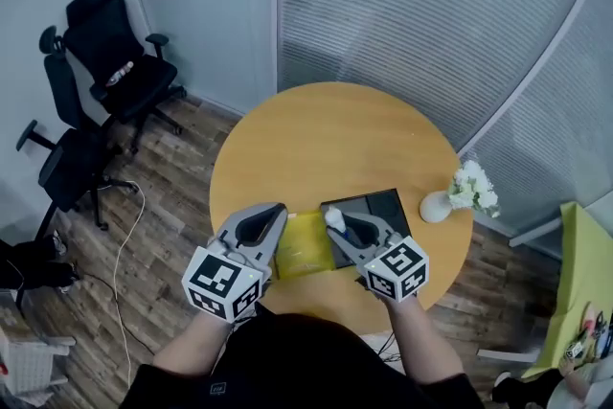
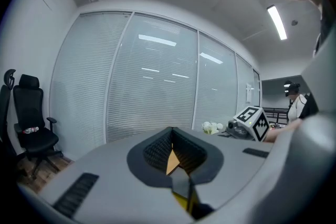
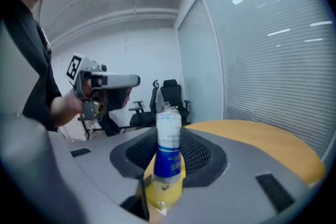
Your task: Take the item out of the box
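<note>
Pinching a white-and-blue packet [image 3: 169,136] upright, my right tool [image 1: 340,223] hangs over the left edge of the black box [image 1: 378,206] on the round bench [image 1: 326,139]. My left tool [image 1: 278,211], jaws pressed together on nothing, is raised just to its left. Below and between them, a flat yellow sheet [image 1: 302,249] lies on the bench against the box's left side.

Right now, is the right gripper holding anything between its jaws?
Yes, a white-and-blue tube stands gripped between the jaws of the right gripper in its own view.
</note>
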Available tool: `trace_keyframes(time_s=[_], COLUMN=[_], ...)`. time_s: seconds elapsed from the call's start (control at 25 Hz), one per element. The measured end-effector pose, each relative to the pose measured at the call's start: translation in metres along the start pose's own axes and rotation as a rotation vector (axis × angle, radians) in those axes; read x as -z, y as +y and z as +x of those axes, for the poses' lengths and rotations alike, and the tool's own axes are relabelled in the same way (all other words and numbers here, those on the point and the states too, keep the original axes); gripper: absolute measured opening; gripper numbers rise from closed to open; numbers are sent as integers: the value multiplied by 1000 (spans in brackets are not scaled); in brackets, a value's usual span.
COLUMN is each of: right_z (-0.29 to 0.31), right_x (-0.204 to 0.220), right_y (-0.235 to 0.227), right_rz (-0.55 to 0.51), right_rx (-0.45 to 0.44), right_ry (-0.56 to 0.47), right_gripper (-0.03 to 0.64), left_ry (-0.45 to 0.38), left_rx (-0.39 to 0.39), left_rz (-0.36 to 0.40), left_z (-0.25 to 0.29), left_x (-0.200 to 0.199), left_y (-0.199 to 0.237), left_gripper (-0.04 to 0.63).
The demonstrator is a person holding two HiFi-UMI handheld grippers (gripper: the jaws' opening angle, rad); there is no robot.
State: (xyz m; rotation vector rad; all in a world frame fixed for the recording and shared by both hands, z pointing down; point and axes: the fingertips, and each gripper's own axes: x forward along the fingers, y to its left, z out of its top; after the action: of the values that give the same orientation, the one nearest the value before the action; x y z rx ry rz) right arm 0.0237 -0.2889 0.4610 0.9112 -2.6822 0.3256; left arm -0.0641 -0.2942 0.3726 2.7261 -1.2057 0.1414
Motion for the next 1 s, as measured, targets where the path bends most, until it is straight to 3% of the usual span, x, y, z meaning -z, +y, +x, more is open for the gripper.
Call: trace_keyframes(time_s=[0.16,0.36,0.72,1.0], right_z=[-36,-77,-119,-121], right_x=[-28,-49,-79,-85], right_y=[-1,-4,18,28], right_rz=[101,171,27,-37], right_rx=[-46,-31,17,9], right_ry=[-191,-328,-473,-463], right_gripper=[144,144,141,141], left_ry=[-18,-33,-64,-56], left_rx=[18,25,32,39], left_rz=[16,17,0,15], left_z=[2,-1,-8,-8], left_x=[-12,-21,-30,-28], left_y=[-16,-22,-22,-23], left_gripper=[9,9,9,9])
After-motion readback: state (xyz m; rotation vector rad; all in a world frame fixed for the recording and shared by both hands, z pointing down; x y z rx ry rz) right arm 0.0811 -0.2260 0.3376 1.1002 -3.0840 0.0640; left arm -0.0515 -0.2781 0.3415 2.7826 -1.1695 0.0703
